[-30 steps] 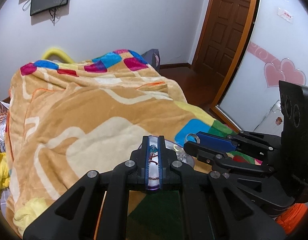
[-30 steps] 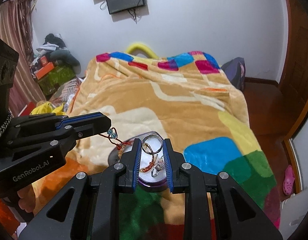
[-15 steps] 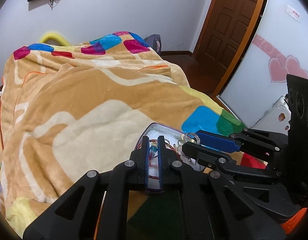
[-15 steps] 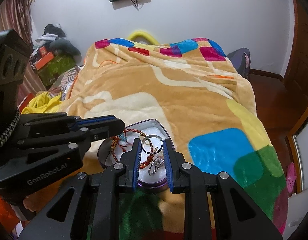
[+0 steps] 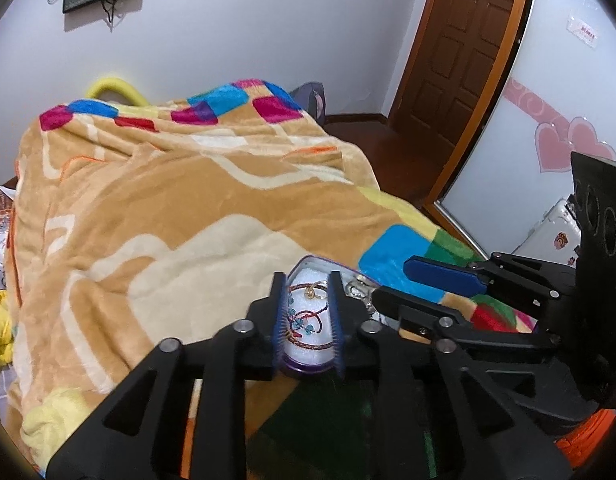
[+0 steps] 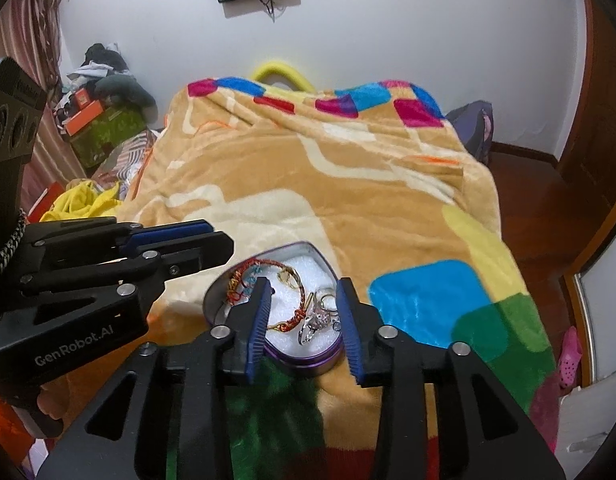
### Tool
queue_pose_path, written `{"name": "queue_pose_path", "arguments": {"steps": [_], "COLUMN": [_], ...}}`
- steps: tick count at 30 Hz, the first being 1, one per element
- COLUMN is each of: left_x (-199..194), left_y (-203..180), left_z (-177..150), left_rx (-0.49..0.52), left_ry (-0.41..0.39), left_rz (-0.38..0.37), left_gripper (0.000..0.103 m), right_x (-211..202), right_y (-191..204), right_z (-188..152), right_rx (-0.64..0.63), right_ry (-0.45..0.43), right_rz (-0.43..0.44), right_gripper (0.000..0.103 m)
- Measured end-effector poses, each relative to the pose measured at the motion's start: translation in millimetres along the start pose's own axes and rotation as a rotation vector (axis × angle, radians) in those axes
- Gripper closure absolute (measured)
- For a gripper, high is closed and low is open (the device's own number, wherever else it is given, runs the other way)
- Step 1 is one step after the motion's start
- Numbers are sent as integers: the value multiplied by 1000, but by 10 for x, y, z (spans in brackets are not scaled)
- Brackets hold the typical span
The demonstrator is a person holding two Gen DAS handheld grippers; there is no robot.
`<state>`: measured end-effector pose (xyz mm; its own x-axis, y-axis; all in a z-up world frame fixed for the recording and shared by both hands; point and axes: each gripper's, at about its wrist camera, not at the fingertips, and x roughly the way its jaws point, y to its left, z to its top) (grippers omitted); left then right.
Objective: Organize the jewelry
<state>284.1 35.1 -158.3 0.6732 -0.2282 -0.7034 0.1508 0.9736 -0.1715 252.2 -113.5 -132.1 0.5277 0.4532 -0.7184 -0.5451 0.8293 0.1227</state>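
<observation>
Both the left tongs [image 5: 307, 320] and right tongs [image 6: 304, 316] hang spread and empty over the heart-shaped tin [image 6: 308, 356]; they should lift straight clear without snagging the red cord bracelet [image 6: 294, 318].

Right tool [image 6: 306, 312] gapes above the heart-shaped tin [image 6: 268, 354] — bracelets [image 6: 296, 312] and rings [image 6: 316, 320] inside.

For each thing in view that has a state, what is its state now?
left hand-held gripper: open, empty.
right hand-held gripper: open, empty.
heart-shaped tin: lid off, on the blanket.
red cord bracelet: inside the tin.
silver rings: inside the tin.
door: closed.
</observation>
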Motion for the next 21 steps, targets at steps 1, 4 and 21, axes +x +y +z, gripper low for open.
{"name": "queue_pose_path", "arguments": {"steps": [1,4,21], "left_x": [-63,-301,-2189], "left_y": [-7,-48,-535], "left_z": [10,43,-54], "left_rx": [2,12,43], "left_ry": [-12,-53,-473], "left_rz": [4,19,121], "left_gripper": [77,75,46], "right_x": [-42,-218,-2074], "right_y": [11,50,460], "right_z": [12,56,70], "right_rx": [-2,-7,-19], "right_ry": [-9,-46,-505], "right_rz": [-2,-8,-44], "right_gripper": [71,71,71]}}
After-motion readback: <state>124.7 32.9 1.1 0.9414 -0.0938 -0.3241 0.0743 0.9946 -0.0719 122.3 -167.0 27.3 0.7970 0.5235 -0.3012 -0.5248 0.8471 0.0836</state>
